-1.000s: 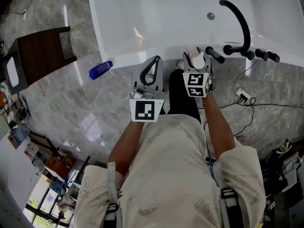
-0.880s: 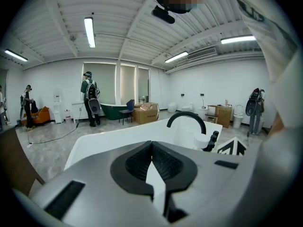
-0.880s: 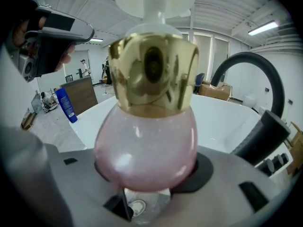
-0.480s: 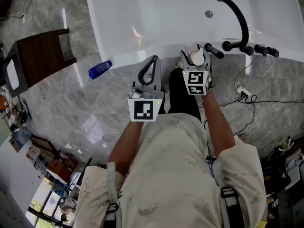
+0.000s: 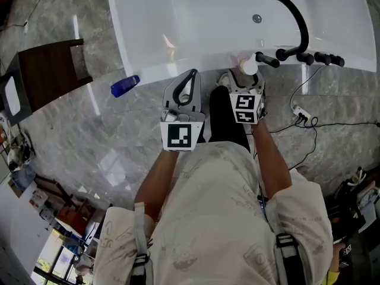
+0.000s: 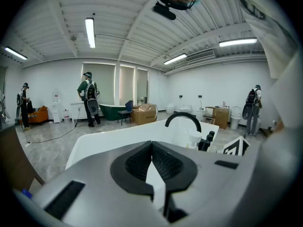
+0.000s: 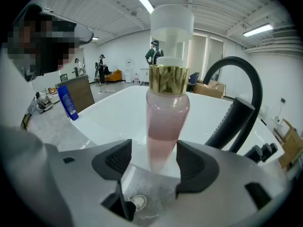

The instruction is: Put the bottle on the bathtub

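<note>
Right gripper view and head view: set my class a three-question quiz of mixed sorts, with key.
1. True or false: the right gripper clamps the pink bottle.
2. Where is the blue bottle? A held in a gripper; B on the floor beside the bathtub; C on the bathtub's rim.
3. Fill in: the left gripper's jaws are ___.
Key: 1 false, the jaws have just opened off it; 2 B; 3 shut.

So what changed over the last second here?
The right tongs have just been opening, letting go of the pink bottle with the white cap, which stands between them on the white bathtub rim, and drew back slightly. The left tongs stayed shut; the blue bottle lies where it was.
</note>
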Action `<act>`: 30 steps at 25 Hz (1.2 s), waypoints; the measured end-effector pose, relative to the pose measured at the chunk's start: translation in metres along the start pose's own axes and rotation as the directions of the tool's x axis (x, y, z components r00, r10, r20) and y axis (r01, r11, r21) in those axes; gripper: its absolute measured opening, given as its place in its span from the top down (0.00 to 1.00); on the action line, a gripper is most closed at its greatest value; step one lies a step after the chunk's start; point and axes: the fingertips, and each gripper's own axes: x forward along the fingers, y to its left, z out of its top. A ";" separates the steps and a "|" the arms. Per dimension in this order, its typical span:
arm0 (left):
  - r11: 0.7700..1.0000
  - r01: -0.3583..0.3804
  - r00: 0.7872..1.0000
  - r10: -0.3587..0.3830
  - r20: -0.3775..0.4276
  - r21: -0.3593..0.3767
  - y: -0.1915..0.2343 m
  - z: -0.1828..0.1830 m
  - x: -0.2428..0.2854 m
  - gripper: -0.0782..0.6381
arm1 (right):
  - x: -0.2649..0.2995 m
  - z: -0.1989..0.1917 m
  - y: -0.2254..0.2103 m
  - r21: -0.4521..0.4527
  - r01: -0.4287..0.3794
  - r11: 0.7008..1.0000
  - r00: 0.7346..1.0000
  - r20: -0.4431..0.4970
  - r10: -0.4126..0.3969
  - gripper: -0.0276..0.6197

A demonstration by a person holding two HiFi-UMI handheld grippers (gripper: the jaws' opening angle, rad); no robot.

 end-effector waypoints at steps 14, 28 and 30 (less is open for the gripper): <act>0.999 0.021 0.999 -0.022 0.038 0.030 0.031 -0.012 -0.066 0.89 | -0.050 -0.007 0.049 -0.026 0.054 0.998 0.998 -0.024 -0.054 0.55; 1.000 0.012 0.998 -0.014 0.069 0.025 0.081 -0.025 -0.145 0.89 | -0.109 0.058 0.145 0.012 0.016 1.000 0.993 0.120 -0.017 0.55; 0.999 0.023 0.996 -0.025 0.084 0.023 0.085 -0.025 -0.155 0.89 | -0.119 0.072 0.157 -0.009 0.015 1.000 0.988 0.154 -0.013 0.54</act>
